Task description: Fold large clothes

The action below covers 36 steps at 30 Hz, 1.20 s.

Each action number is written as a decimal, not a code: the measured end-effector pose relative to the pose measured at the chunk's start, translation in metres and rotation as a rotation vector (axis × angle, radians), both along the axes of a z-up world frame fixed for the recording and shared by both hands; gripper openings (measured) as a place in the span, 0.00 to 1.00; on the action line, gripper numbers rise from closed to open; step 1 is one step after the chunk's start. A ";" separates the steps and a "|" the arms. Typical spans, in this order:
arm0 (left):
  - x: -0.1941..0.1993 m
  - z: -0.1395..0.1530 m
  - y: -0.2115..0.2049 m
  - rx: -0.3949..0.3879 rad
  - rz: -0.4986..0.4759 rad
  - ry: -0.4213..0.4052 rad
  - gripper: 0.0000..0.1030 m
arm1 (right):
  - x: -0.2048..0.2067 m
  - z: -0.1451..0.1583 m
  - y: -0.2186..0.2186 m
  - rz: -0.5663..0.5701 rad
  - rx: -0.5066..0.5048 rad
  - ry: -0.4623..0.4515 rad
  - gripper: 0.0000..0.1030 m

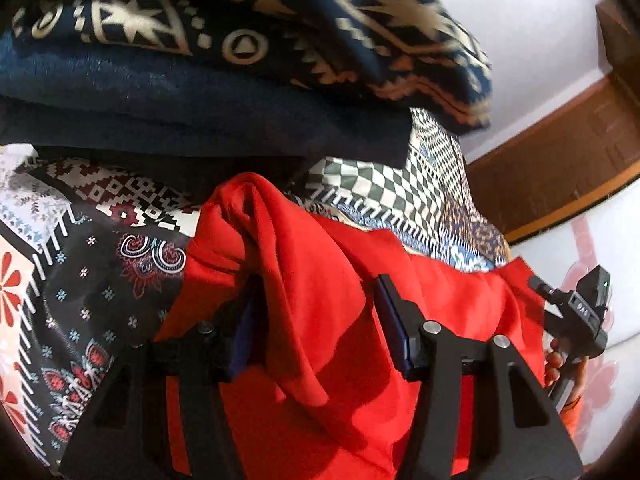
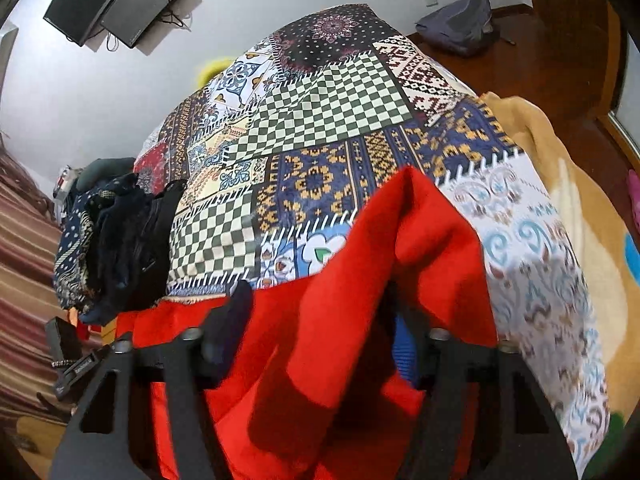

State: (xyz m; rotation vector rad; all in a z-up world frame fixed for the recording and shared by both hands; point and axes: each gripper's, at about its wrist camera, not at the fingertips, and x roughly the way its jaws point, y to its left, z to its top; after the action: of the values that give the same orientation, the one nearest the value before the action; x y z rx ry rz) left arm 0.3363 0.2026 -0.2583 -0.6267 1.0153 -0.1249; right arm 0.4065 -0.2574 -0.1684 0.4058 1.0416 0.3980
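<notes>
The left tool [image 1: 316, 316] stands about half spread, with a raised fold of the red garment [image 1: 352, 320] draped between its two fingers [image 1: 394, 320]; the cloth hangs loosely over the blue pads, and whether they press it I cannot tell. The right tool [image 2: 320, 340] is likewise half spread, a ridge of the same red garment [image 2: 360, 300] bunched up between its jaws, the grip itself hidden by the folds.

The red garment lies on the bed's patchwork cover [image 2: 312, 120], at the near edge of it, directly under both tools. Beyond the garment, the cover runs flat and bare over most of its width in the right wrist view, giving free room ahead of the red cloth. To the left of the garment a heap of dark clothes [image 2: 120, 240] sits near that edge of the bed; in the left wrist view a stack of dark blue patterned textiles [image 1: 240, 40] rises just behind the garment, closing that side. To the right of the garment a tan blanket [image 2: 560, 160] hangs over the bed's edge.

One red garment, two tools, one heap, one stack. In the left wrist view a hand [image 1: 560, 364] shows right of the garment, holding the other tool.
</notes>
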 end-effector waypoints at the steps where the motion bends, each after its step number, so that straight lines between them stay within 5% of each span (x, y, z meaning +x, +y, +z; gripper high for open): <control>1: 0.000 0.000 0.002 0.010 0.011 -0.008 0.41 | 0.003 -0.001 0.002 0.005 -0.006 -0.001 0.36; 4: -0.004 0.000 0.004 0.052 0.040 -0.026 0.27 | 0.009 -0.006 0.005 0.001 -0.012 0.009 0.07; 8: -0.014 0.016 0.002 0.134 0.092 -0.073 0.13 | 0.001 0.016 -0.004 -0.045 0.016 -0.081 0.05; 14: -0.030 0.044 0.004 0.207 0.161 -0.140 0.13 | -0.024 0.065 -0.015 -0.069 0.004 -0.250 0.05; 21: -0.022 0.017 0.000 0.299 0.136 -0.014 0.23 | -0.024 0.023 -0.015 -0.065 -0.105 -0.105 0.05; 25: -0.028 0.024 -0.012 0.392 0.128 -0.006 0.41 | -0.032 0.011 -0.026 -0.069 -0.101 -0.024 0.08; 30: -0.047 0.040 -0.014 0.388 0.063 -0.013 0.43 | -0.054 0.033 -0.025 -0.027 -0.200 -0.099 0.12; 34: -0.069 0.054 -0.032 0.378 0.007 -0.057 0.43 | -0.075 0.051 -0.022 0.012 -0.152 -0.147 0.46; 36: -0.077 0.060 -0.044 0.358 -0.031 -0.071 0.44 | -0.083 0.053 -0.015 0.037 -0.142 -0.174 0.50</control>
State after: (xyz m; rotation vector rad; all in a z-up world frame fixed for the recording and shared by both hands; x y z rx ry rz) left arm 0.2598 0.1583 -0.1979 -0.2781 0.9494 0.0082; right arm 0.3239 -0.2722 -0.1150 0.2208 0.9023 0.3829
